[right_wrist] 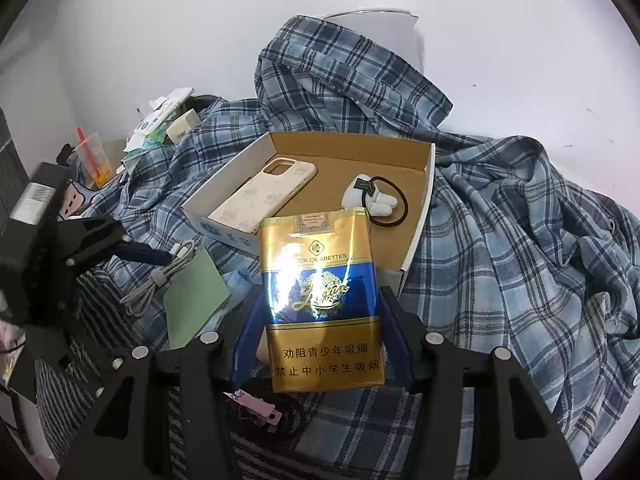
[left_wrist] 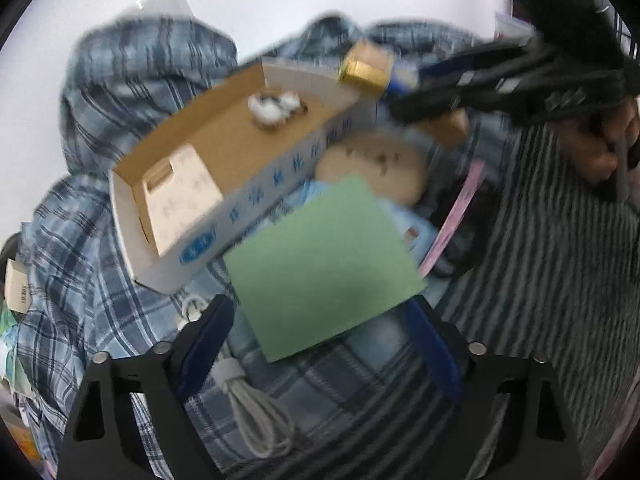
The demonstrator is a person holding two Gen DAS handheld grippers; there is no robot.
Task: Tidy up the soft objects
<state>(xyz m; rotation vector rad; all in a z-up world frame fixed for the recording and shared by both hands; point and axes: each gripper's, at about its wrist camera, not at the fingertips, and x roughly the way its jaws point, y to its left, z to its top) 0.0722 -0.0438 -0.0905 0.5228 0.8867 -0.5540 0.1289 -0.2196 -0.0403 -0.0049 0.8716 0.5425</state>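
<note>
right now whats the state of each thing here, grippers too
right gripper: shut on the cigarette pack
cigarette pack: held upright, above the box's near edge
left gripper: open, holding nothing
cardboard box: open, lying on the plaid shirt
phone case: flat in the box, back up
hair tie: loose in the box
cable: coiled, strapped
plaid shirt: crumpled

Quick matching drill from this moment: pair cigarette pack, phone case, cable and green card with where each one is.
Things:
1. cigarette pack
2. phone case
3. cable
4. green card

Places:
A. lying inside the cardboard box
B. on the plaid shirt, bundled, left of the green card
C. gripped by the right gripper
D. just ahead of the open left gripper

Pairs: 1-C, 2-A, 3-B, 4-D
</note>
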